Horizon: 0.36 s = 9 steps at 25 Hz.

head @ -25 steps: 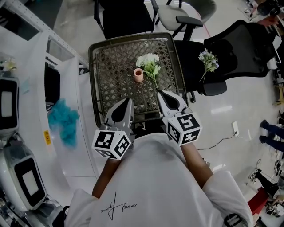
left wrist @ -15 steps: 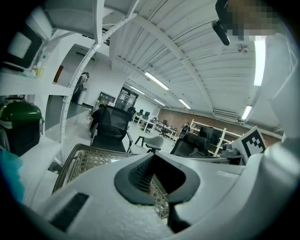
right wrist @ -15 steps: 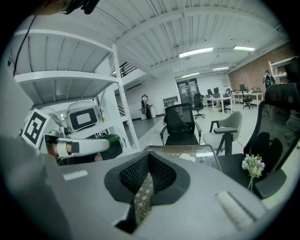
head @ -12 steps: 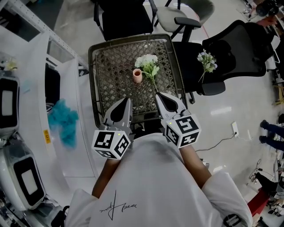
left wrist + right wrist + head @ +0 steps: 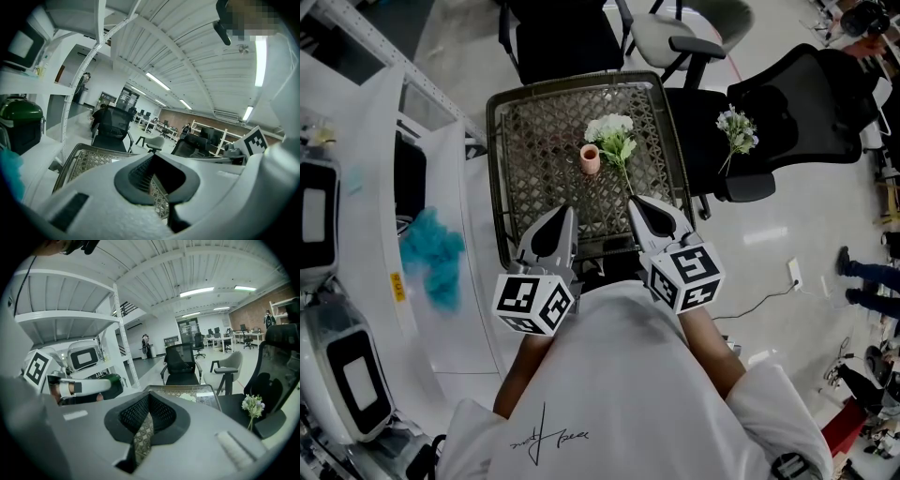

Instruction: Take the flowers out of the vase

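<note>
A small pink vase [image 5: 591, 158] stands upright on the metal lattice table [image 5: 494, 141]. White flowers [image 5: 612, 133] lie just right of it, outside the vase. Their stem runs back to the tips of my right gripper [image 5: 632, 199]. That gripper is shut, and in the right gripper view [image 5: 149, 396] no stem shows between its jaws. There the white blooms [image 5: 186, 398] peek past its right side. A purple sprig [image 5: 739, 127] [image 5: 253, 405] rests on the black chair seat [image 5: 787, 103] to the right. My left gripper [image 5: 567, 210] [image 5: 152, 155] hovers shut over the table's near edge, holding nothing.
White shelving with machines and a teal cloth [image 5: 431, 253] lines the left side. A black office chair [image 5: 567, 37] and a grey chair [image 5: 684, 28] stand behind the table. A cable and socket [image 5: 795, 272] lie on the floor. A person's legs [image 5: 862, 277] are at the right edge.
Grippers, vase and flowers keep their places. Only the passer-by's legs at the right edge have shifted.
</note>
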### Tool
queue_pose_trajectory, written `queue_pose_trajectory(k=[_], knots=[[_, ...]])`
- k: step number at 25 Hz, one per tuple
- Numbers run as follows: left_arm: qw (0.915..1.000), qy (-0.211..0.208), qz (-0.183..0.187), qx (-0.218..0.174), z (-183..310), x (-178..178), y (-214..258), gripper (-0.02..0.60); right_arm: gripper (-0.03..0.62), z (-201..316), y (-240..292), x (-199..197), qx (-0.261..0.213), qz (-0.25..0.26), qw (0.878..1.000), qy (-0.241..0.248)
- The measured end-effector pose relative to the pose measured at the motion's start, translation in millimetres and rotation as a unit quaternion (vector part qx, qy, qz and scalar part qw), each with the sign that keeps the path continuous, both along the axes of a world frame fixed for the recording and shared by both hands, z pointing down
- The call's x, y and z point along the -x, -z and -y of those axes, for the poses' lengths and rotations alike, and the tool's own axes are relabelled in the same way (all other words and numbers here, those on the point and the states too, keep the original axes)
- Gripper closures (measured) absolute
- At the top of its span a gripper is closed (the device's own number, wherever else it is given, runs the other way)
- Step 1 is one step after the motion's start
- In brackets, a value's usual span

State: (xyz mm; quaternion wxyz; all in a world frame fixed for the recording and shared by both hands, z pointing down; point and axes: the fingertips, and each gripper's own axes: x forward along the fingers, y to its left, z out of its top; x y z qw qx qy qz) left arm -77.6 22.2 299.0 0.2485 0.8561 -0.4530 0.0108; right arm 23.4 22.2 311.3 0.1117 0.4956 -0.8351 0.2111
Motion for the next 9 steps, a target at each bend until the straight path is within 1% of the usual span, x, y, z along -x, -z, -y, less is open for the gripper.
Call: queue_pose_trajectory(k=[9], knots=[[1.0, 0.003, -0.001, 0.002, 0.3, 0.4, -2.5, 0.578, 0.589, 0.0, 0.8, 0.6, -0.001, 0.0, 1.0, 0.005]])
